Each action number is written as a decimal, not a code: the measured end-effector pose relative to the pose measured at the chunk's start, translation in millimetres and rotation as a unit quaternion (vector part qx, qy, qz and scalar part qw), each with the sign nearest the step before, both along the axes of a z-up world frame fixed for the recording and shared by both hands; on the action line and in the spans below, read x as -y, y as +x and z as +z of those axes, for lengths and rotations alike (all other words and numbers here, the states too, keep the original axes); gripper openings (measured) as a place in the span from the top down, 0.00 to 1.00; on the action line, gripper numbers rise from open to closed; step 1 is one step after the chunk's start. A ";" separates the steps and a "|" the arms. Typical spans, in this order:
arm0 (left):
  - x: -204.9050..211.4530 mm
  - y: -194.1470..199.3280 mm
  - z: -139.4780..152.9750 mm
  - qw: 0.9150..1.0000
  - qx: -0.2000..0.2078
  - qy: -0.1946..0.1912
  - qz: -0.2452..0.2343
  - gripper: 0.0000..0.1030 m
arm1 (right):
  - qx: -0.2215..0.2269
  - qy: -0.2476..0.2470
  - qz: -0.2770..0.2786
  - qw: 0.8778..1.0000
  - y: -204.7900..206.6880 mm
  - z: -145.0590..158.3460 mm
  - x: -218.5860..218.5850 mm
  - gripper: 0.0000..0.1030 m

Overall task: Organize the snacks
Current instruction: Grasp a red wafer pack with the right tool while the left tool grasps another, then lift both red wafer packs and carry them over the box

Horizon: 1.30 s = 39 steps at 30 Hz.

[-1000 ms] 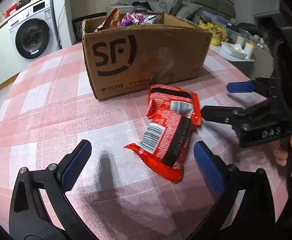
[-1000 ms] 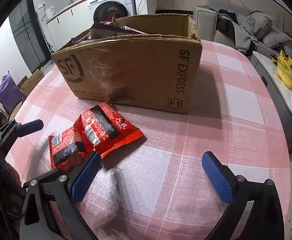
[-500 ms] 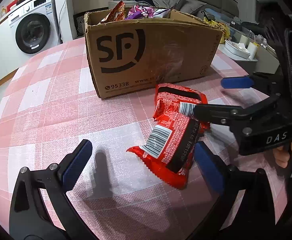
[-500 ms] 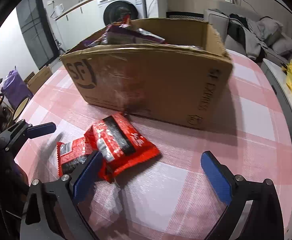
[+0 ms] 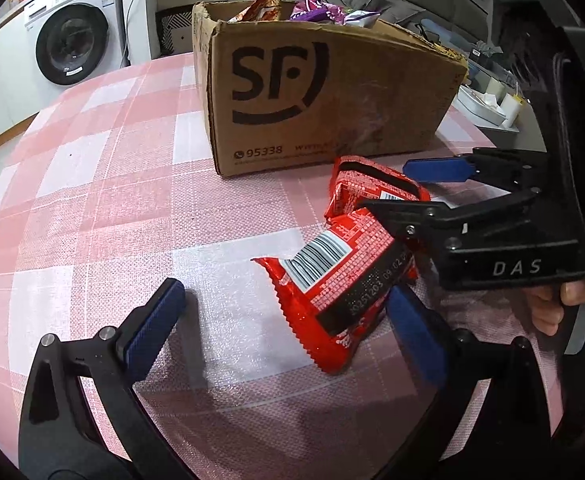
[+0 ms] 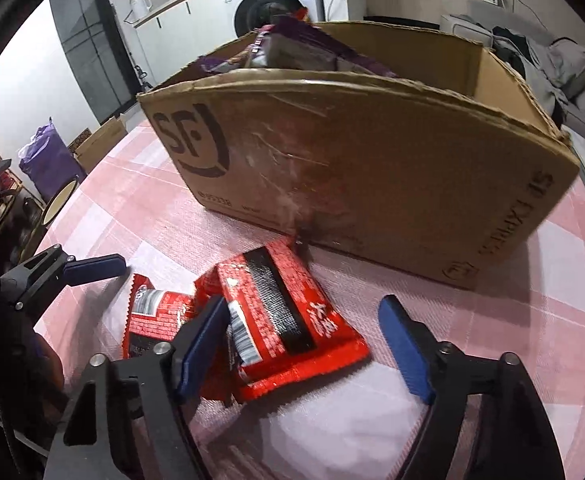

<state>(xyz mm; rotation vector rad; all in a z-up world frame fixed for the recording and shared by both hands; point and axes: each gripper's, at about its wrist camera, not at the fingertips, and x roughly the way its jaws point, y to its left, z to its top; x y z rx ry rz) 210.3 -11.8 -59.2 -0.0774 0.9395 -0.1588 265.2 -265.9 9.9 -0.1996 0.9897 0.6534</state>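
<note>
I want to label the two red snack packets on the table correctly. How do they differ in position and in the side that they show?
The far red packet lies close to the cardboard box and sits between the open fingers of the right gripper. The near red packet lies farther from the box, beside the left gripper, and shows a barcode in both views. Both are red with a black band, and they overlap.

two red snack packets (image 5: 342, 280) overlapping, beside box (image 5: 332, 92)

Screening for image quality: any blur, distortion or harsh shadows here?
Left wrist: sharp, box edges bowed by fisheye, soft finger shadows on the table. Right wrist: mild blur on the box and red packets, dark vignette corners.
</note>
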 end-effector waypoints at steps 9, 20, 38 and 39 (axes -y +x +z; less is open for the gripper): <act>3.9 -0.1 -3.9 1.000 -0.002 0.009 0.000 0.02 | 0.009 0.008 -0.008 1.000 -18.5 -1.1 11.4 0.47; 14.8 -3.8 -7.3 0.999 -0.006 0.034 -0.001 0.01 | -0.003 0.002 -0.045 0.999 -40.8 -1.3 49.9 0.49; 49.5 7.4 -3.5 0.996 0.013 0.078 -0.035 0.11 | -0.002 -0.014 -0.026 1.000 -43.6 -4.4 52.7 0.40; 49.9 8.0 -3.2 0.996 0.015 0.076 -0.036 0.16 | -0.002 -0.013 -0.026 1.000 -44.5 -4.5 54.0 0.40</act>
